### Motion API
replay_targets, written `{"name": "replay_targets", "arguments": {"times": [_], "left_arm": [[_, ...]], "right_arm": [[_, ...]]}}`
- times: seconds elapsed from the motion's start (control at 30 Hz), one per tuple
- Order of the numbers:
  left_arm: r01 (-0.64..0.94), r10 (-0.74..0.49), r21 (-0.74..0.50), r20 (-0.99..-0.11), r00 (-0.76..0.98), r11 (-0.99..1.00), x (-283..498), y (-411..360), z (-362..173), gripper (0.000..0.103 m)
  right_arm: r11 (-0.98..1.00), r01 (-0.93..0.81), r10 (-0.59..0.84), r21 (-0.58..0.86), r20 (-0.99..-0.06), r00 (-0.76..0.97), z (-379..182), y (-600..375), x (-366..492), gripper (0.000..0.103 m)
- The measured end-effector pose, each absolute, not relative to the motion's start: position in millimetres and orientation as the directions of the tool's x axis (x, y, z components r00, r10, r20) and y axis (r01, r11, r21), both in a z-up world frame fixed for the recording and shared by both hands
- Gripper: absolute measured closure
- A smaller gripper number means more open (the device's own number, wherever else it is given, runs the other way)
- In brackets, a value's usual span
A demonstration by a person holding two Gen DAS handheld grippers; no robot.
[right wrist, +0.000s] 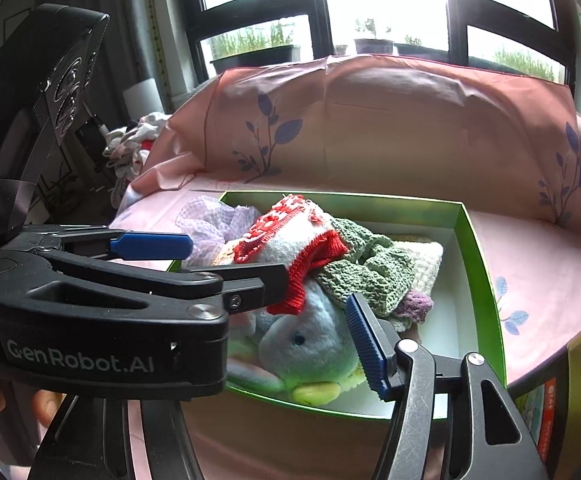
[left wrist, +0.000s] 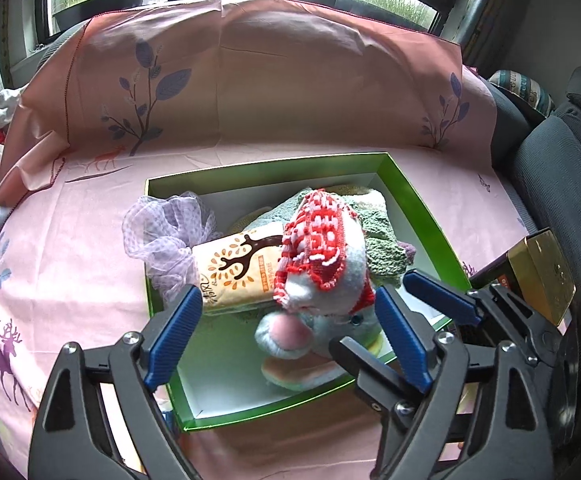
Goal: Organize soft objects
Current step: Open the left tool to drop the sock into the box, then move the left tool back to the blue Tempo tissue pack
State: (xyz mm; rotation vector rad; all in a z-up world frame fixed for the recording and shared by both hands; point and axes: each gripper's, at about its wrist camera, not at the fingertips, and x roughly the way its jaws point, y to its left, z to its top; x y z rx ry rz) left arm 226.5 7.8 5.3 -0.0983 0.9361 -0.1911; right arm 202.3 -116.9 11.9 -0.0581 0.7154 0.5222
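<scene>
Both tongs hang open, gripping nothing. Left tongs (left wrist: 286, 332) straddle the plush toy (left wrist: 322, 280) at twelve o'clock; right tongs (left wrist: 394, 300) sit nearer its head. The toy lies in the green box (left wrist: 418, 196), long axis running toward eleven o'clock.

Home living room; sheet-draped sofa (left wrist: 250, 80); potted plants (right wrist: 373, 45) at window

One green box (left wrist: 418, 204). Inside: one plush toy (left wrist: 322, 280), one tissue pack (left wrist: 234, 272), one lilac mesh puff (left wrist: 170, 232), one green knit piece (left wrist: 382, 240), possibly two further cloths, partly hidden. Two grippers.
</scene>
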Motion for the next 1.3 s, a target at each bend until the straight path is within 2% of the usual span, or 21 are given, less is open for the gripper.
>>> {"name": "replay_targets", "arguments": {"times": [0.03,0.07,0.33,0.8,1.3], "left_arm": [[0.118,-0.187,-0.146,-0.787,0.588,0.982,222.1,8.7,7.3,0.002],[0.114,-0.171,-0.128,-0.783,0.598,0.985,217.3,10.3,9.0,0.0],[0.091,-0.17,-0.146,-0.765,0.622,0.985,176.1,26.2,18.7,0.001],[0.064,-0.151,-0.145,-0.732,0.665,0.987,104.1,28.8,26.7,0.001],[0.105,-0.188,-0.162,-0.692,0.696,0.981,49.2,12.3,38.4,0.001]], "right_arm": [[0.873,-0.472,0.434,0.121,-0.637,0.638,13.4,-118.1,198.5,0.034],[0.875,-0.469,0.43,0.118,-0.635,0.642,15.0,-119.4,194.3,0.034],[0.899,-0.429,0.389,0.095,-0.626,0.676,22.0,-130.5,157.2,0.026],[0.908,-0.411,0.373,0.083,-0.608,0.7,41.4,-138.1,95.5,0.026],[0.921,-0.378,0.353,0.089,-0.599,0.719,51.0,-158.5,55.3,0.026]]}}
